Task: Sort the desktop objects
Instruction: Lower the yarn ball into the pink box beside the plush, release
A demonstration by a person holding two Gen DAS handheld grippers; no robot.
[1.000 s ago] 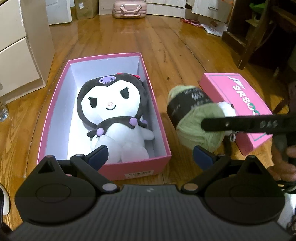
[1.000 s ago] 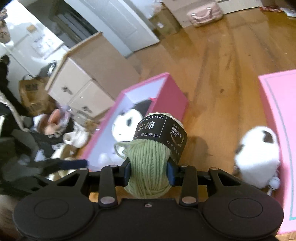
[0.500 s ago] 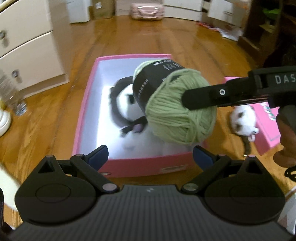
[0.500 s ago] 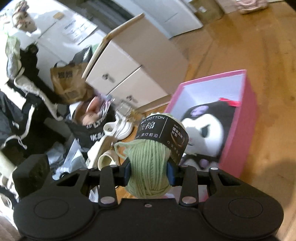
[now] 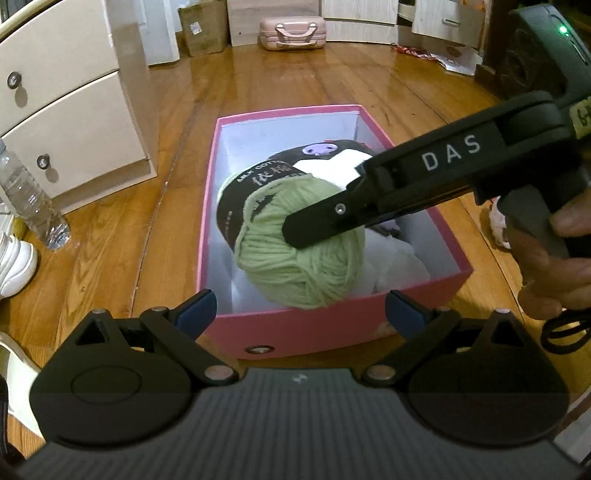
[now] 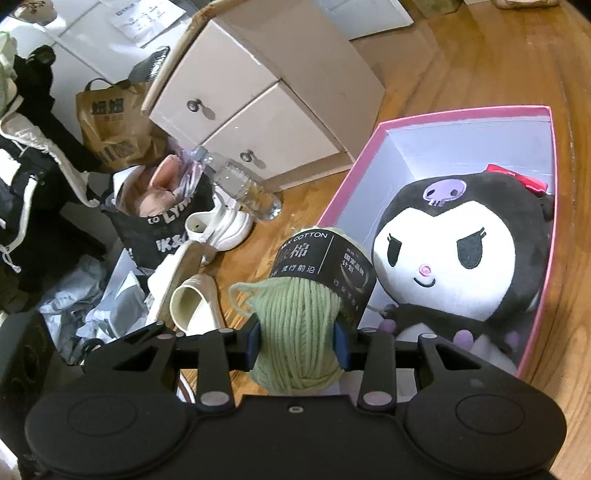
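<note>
a: which step is this?
b: packing. the right tool [image 6: 298, 345] is clamped on the green yarn ball [image 5: 301, 240], hanging over the near end of the pink box [image 5: 295, 332], just above the plush doll [image 6: 450, 258] lying inside.
a: next?
b: i'd lower it into the free space beside the doll, then let go. the left tool [image 5: 301, 308] stands wide, holding nothing.

A lived-in room of a home. Glossy wooden floor [image 5: 110, 236] underfoot; cream chest of drawers [image 5: 70, 122] with round knobs against the wall. White shoes [image 6: 218, 225], a brown paper bag [image 6: 114, 125] and a black tote [image 6: 162, 225] heaped beside it, a plastic water bottle [image 5: 31, 201] standing near. Small pink suitcase [image 5: 291, 32] and cardboard box [image 5: 203, 31] at the far wall.
</note>
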